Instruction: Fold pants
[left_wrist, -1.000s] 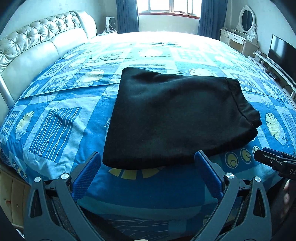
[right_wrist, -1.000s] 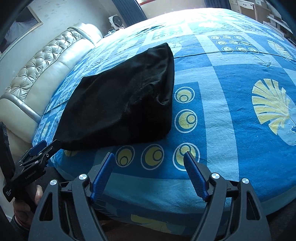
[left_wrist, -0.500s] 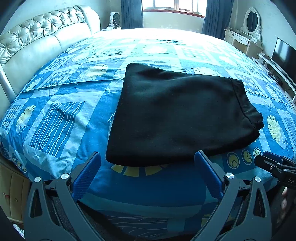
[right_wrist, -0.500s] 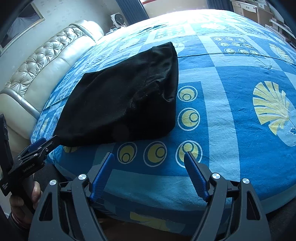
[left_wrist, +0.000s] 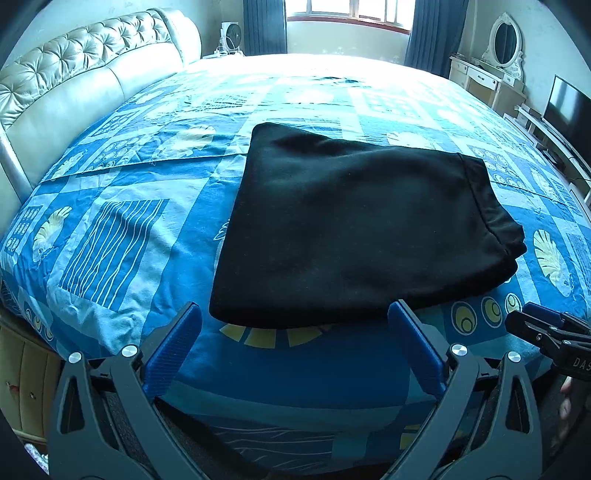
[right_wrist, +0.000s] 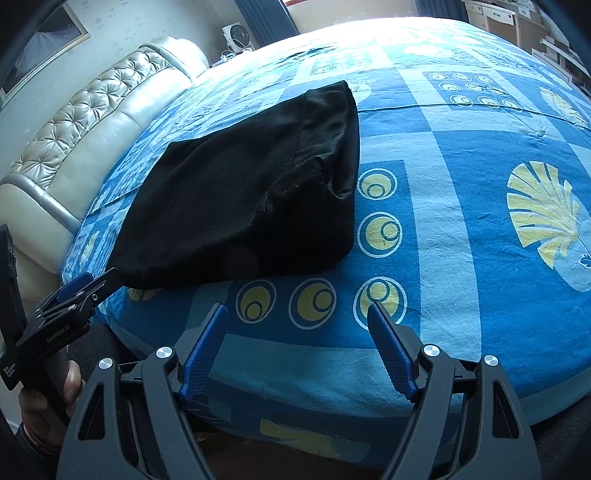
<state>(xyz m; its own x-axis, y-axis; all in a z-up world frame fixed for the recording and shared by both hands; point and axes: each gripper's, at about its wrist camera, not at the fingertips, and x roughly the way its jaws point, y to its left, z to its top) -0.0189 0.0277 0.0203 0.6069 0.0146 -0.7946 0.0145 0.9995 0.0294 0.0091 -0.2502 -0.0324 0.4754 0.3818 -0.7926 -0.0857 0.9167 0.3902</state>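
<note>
The black pants (left_wrist: 354, 229) lie folded into a flat rectangle near the bed's (left_wrist: 110, 229) front edge, at twelve o'clock from the left gripper (left_wrist: 295, 347). Both the left and the right gripper (right_wrist: 297, 336) gape wide and empty, apparently short of the cloth, above the blue patterned bedspread (right_wrist: 461, 258).

Folded black pants (right_wrist: 251, 192) lie on the blue bedspread (right_wrist: 461, 221), beyond the wide-spread right claw (right_wrist: 297, 325).
</note>
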